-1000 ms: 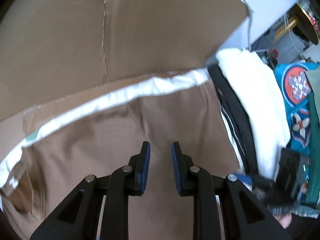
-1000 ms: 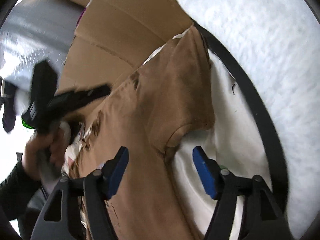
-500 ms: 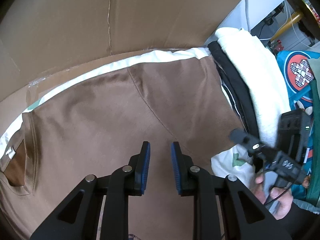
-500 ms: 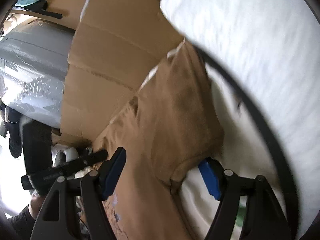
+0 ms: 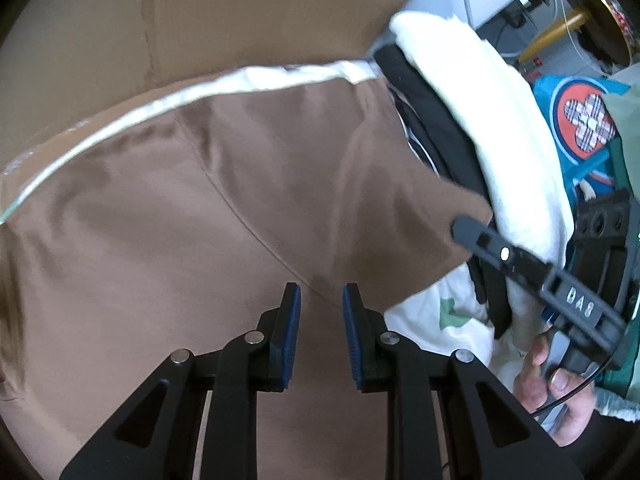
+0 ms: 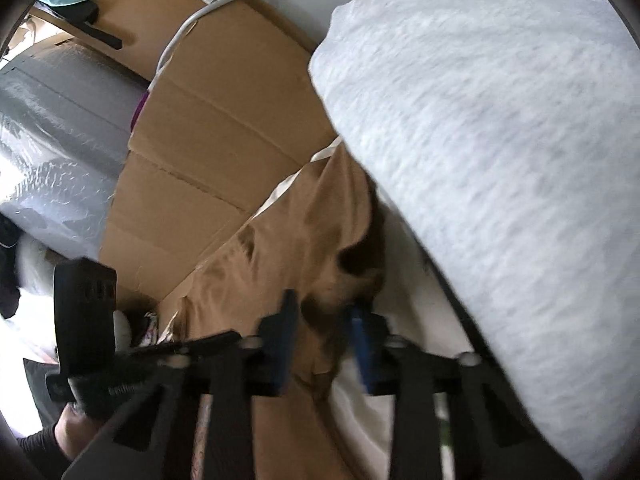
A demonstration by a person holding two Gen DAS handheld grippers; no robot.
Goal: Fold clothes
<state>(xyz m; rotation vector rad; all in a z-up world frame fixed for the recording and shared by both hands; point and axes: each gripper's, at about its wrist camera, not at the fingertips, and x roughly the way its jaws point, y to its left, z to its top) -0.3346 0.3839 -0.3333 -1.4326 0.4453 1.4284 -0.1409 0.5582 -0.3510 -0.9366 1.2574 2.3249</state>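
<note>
Right tool now closing on the sleeve of the brown shirt spread over the cardboard, ready to fold inward; left tool hovers narrowly parted, empty.

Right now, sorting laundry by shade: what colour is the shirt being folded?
Brown shirt; clearest in the left wrist view.

Brown shirt beneath slightly parted, seemingly empty tool

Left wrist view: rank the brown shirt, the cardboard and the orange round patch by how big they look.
1. brown shirt, filling most of the frame.
2. cardboard, not far behind; it lies farther away, so this order is unsure.
3. orange round patch, clearly smallest.
</note>
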